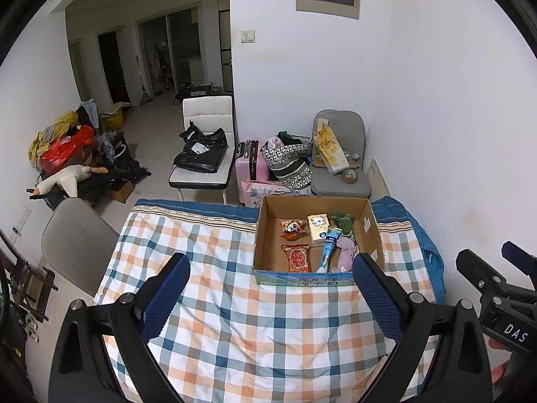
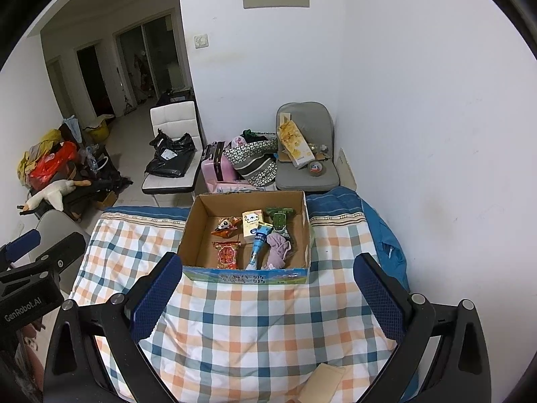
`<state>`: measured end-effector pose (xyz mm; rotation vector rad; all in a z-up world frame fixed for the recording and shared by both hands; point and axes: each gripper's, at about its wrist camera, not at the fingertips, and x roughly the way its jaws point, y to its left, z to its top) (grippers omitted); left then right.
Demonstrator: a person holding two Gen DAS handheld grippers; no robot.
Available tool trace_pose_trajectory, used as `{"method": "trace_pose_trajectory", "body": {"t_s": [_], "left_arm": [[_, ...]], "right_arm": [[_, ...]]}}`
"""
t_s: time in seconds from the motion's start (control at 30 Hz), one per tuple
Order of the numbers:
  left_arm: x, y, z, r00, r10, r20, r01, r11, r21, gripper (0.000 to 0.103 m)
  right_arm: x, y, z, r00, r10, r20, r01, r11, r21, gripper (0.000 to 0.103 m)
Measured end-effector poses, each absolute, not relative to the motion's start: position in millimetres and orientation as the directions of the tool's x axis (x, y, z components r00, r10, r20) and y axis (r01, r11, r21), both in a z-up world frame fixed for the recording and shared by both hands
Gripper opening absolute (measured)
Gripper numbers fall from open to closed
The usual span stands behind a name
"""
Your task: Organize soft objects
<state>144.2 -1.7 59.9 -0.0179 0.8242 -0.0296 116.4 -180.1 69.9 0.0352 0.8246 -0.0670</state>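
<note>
Sitting on the checked quilt [image 1: 255, 329], the cardboard box [image 1: 265, 235] is the anchor for everything else, its open top up and its printed blue front wall facing the cameras. Inside it, a blue tube [image 2: 257, 245] lies with its long axis running from the box's back toward its front wall, leaning slightly leftward at the near end. Just right of the tube a crumpled mauve cloth [image 2: 279, 250] is bunched against it. Left of the tube, near the front wall, lies a red snack packet [image 2: 227, 254]; behind that a panda-printed packet [image 2: 225, 226]. A cream tissue pack [image 2: 252, 223] and a green packet [image 2: 280, 220] rest toward the box's back wall.

Nearer the cameras than the box, the left gripper [image 1: 270, 297] hovers over the quilt with its blue pads spread wide, holding nothing. The right gripper [image 2: 266, 297] is likewise wide apart and empty.

Beyond the box, against the white wall [image 2: 419, 100], stands a grey chair [image 2: 303, 174] with a yellow carton, beside a patterned bag [image 2: 255, 161], a pink suitcase [image 2: 216, 164] and a white chair [image 2: 174, 124] bearing black bags.
</note>
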Motion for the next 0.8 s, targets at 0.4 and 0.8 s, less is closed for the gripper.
{"method": "trace_pose_trajectory", "body": {"t_s": [0.4,0.8], "left_arm": [[142,-4,57,0.674,-0.031,-0.738,0.019,1.000,-0.024,0.099],[138,-7,44,0.659,-0.034,-0.752,0.022,0.999,-0.025,0.099]], "right_arm": [[115,-179,72,0.678,-0.043,-0.733,0.074,0.997,0.010,0.103],[114,-181,68,0.675,-0.046,-0.737,0.075,0.997,0.007,0.103]]}}
